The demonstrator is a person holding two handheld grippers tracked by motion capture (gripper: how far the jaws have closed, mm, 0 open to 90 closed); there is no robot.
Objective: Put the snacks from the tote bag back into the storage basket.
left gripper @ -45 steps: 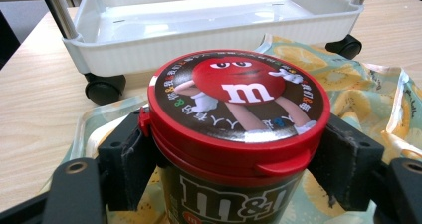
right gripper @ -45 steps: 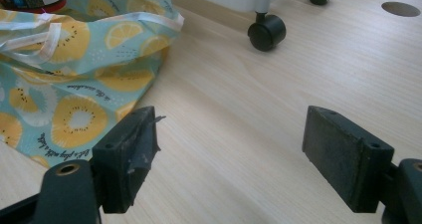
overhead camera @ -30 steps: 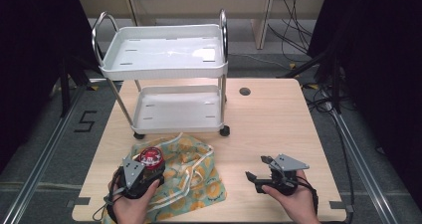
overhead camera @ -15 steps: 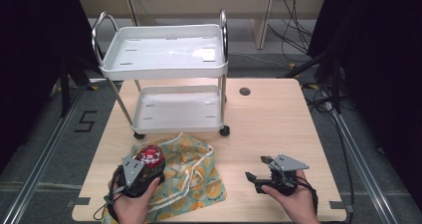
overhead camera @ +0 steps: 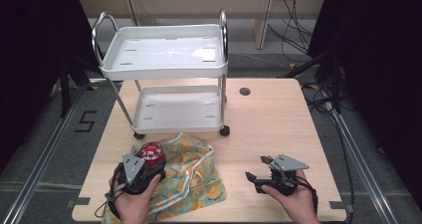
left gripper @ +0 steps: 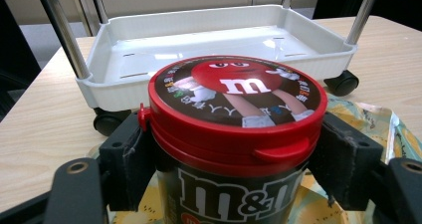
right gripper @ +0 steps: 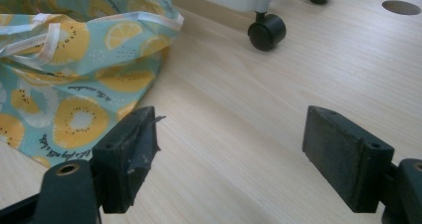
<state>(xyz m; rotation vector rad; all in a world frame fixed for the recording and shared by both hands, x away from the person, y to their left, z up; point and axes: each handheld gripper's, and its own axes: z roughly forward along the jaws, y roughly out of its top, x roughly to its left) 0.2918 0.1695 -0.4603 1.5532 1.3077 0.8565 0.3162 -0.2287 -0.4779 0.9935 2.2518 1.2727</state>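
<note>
A dark candy jar with a red lid (overhead camera: 152, 153) (left gripper: 234, 114) stands upright above a fruit-print cloth bag (overhead camera: 191, 176) (right gripper: 64, 69) lying at the table's front left. My left gripper (overhead camera: 144, 171) (left gripper: 234, 169) is shut on the jar, one jaw on each side of it just under the lid. My right gripper (overhead camera: 255, 170) (right gripper: 234, 159) rests low over bare wood at the front right, open, with nothing between its jaws. The bag's edge lies to that gripper's left, a little apart from it.
A small white two-shelf cart (overhead camera: 169, 59) on black castors (right gripper: 266, 32) stands at the table's back left, both trays bare. A round cable hole (overhead camera: 244, 91) sits in the wood behind the right gripper. Cables run over the floor at the right.
The jar and left gripper have shifted slightly. The right gripper has stayed where it was.
</note>
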